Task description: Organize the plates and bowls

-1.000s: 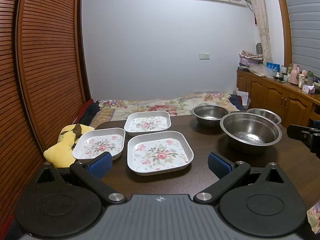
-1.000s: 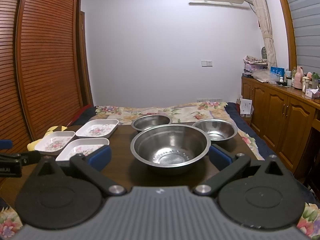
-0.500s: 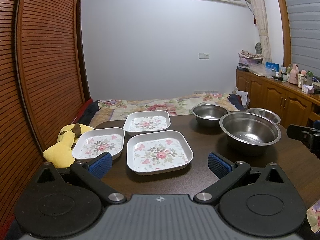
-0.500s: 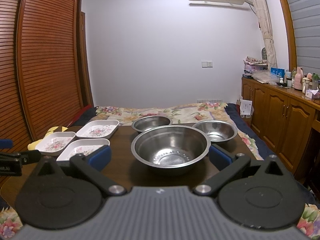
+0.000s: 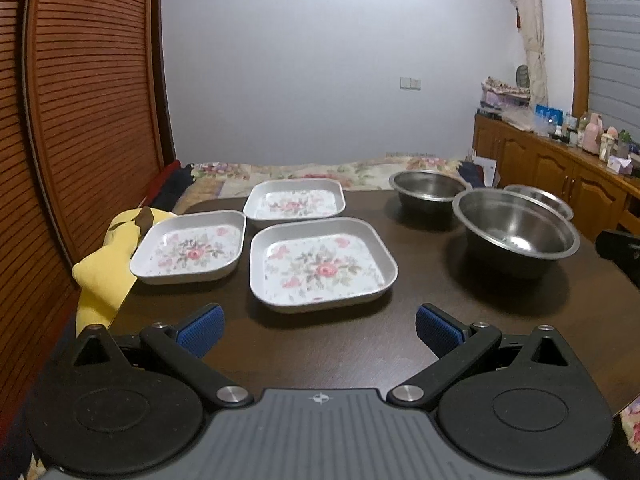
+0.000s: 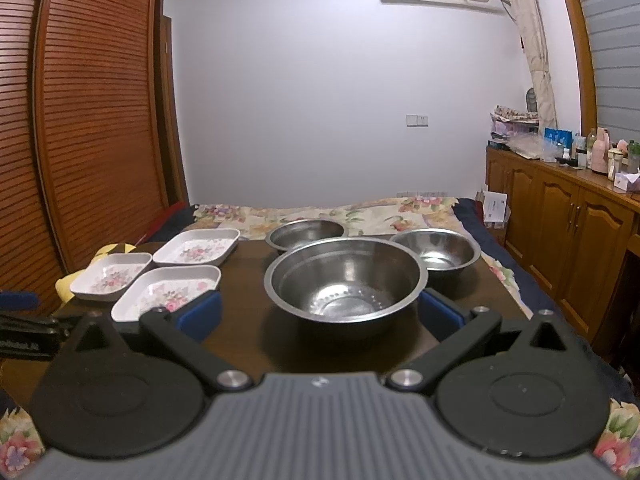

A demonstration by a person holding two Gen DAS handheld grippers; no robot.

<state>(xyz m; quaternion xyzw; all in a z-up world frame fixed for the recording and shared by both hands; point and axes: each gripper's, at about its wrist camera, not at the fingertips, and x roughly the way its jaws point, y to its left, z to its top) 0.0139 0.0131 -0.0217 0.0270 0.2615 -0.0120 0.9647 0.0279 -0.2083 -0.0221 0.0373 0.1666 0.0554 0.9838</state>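
A dark wooden table [image 5: 400,344] is seen, on which three square floral plates and three steel bowls are set, none stacked. On the left, the near plate [image 5: 320,266] is laid just beside the left plate [image 5: 190,248] and the far plate [image 5: 295,204]. On the right, the big bowl [image 6: 346,280] is placed nearest, with the far bowl [image 6: 306,232] behind it and the right bowl [image 6: 436,248] near the table's right edge. A yellow cloth [image 5: 104,268] is draped at the left edge, beside the left plate.
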